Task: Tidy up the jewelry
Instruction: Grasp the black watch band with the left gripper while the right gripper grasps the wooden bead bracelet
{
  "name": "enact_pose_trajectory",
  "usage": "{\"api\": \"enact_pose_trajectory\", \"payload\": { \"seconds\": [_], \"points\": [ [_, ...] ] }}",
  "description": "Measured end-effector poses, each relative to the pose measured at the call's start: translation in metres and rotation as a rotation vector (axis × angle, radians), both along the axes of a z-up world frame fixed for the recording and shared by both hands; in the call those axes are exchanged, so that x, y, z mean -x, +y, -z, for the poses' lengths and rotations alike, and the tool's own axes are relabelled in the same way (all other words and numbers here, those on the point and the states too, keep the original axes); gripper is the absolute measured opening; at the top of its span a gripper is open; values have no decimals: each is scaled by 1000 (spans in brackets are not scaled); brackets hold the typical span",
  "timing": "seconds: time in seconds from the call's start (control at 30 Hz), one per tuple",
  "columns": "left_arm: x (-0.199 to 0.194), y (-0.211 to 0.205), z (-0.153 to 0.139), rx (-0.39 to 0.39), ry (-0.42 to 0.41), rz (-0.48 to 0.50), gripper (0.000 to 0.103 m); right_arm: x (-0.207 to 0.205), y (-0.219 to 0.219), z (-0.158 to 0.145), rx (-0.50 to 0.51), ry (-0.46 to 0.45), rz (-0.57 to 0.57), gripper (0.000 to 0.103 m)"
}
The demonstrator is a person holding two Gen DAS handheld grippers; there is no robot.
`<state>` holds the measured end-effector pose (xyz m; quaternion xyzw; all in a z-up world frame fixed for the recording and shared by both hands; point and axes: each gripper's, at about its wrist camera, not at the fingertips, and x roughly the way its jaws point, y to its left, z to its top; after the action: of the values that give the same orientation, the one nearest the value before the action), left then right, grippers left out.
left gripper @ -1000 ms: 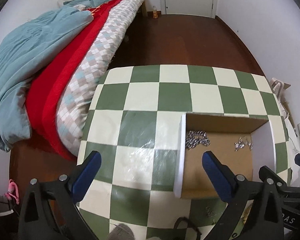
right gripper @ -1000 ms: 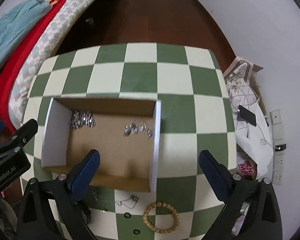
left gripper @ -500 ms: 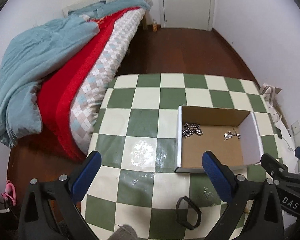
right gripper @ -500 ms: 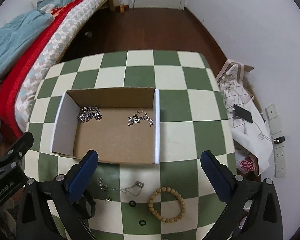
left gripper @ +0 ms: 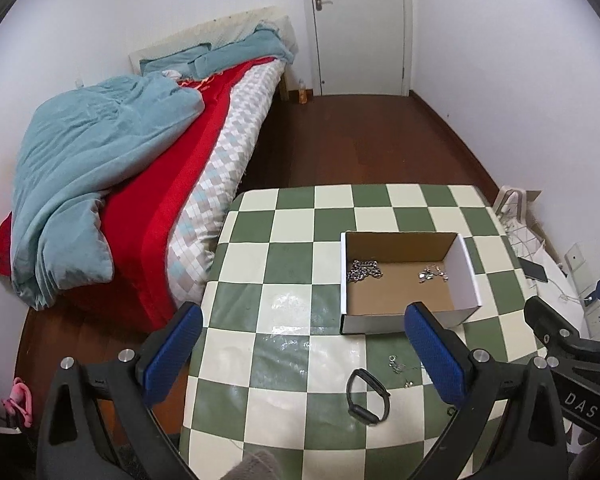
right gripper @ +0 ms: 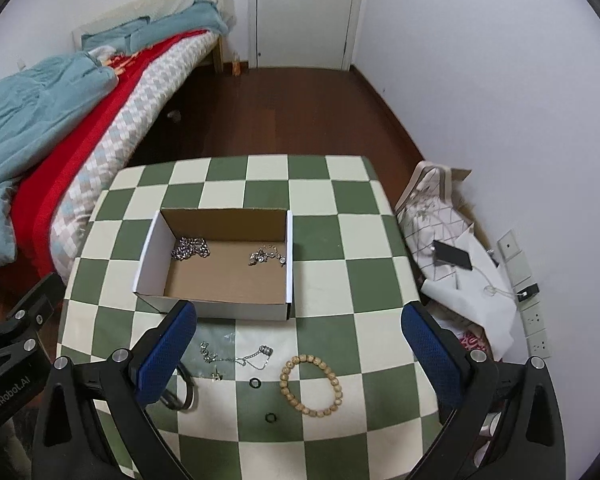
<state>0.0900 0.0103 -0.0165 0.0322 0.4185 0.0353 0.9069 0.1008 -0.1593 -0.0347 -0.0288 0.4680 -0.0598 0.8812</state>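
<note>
I hold both tools high above the checkered table so that each camera takes in the whole layout, which I judge is the sensible stance before choosing what to pick next. My right gripper has its blue pads spread wide with nothing between them, framing the loose pieces in the lower middle of its view; my left gripper is spread just as wide and likewise empty. The cardboard box sits mid-frame in the right view, open side up, so pieces can simply be dropped in from above; a heavy silver chain lies toward its left back corner and a finer chain toward its right back corner, apart from each other, probably so they do not tangle. Not yet sorted, in front of the box near the table's near edge, lie a thin silver necklace, a wooden bead bracelet, two small dark rings, and a black band at lower centre of the left view. The bracelet, directly between my right pads, looks the easiest next grab
</note>
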Motion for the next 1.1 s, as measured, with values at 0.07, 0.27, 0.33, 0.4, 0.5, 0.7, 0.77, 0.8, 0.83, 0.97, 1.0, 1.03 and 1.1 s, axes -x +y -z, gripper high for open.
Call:
{"api": "enact_pose_trajectory", "payload": {
  "seconds": [0.07, 0.27, 0.33, 0.4, 0.5, 0.7, 0.77, 0.8, 0.83, 0.97, 1.0, 1.03, 1.1],
  "points": [
    [7, 1, -4, 6, -11, 1, 103, 10, 2, -8, 1, -24, -4, 103],
    [25, 11, 1, 2, -9, -30, 103, 39, 4, -22, -52, -58, -14, 103],
    [29, 16, 16, -9, 22, -55, 103, 45, 0, -16, -86, -42, -8, 103],
    [31, 19, 33, -12, 64, -71, 103, 52, -8, 0, -106, -8, 14, 101],
    [32, 23, 67, -8, 144, -98, 103, 57, -24, 35, -144, 76, 54, 66],
    [20, 21, 123, 73, 291, -112, 102, 66, -59, 111, -211, 218, 132, 54],
    [12, 18, 140, 137, 347, -103, 101, 68, -66, 127, -215, 241, 155, 54],
    [8, 16, 146, 164, 370, -101, 100, 70, -71, 135, -217, 253, 170, 54],
    [4, 14, 153, 195, 396, -100, 97, 69, -73, 139, -217, 258, 179, 54],
    [-8, 4, 181, 291, 489, -104, 78, 64, -85, 155, -213, 272, 220, 54],
    [-10, 0, 187, 297, 507, -102, 74, 62, -88, 159, -212, 273, 231, 54],
    [-11, -2, 192, 295, 519, -100, 65, 60, -91, 162, -213, 276, 238, 54],
    [-11, -9, 195, 274, 514, -79, 57, 55, -95, 167, -212, 280, 251, 54]
  ]
}}
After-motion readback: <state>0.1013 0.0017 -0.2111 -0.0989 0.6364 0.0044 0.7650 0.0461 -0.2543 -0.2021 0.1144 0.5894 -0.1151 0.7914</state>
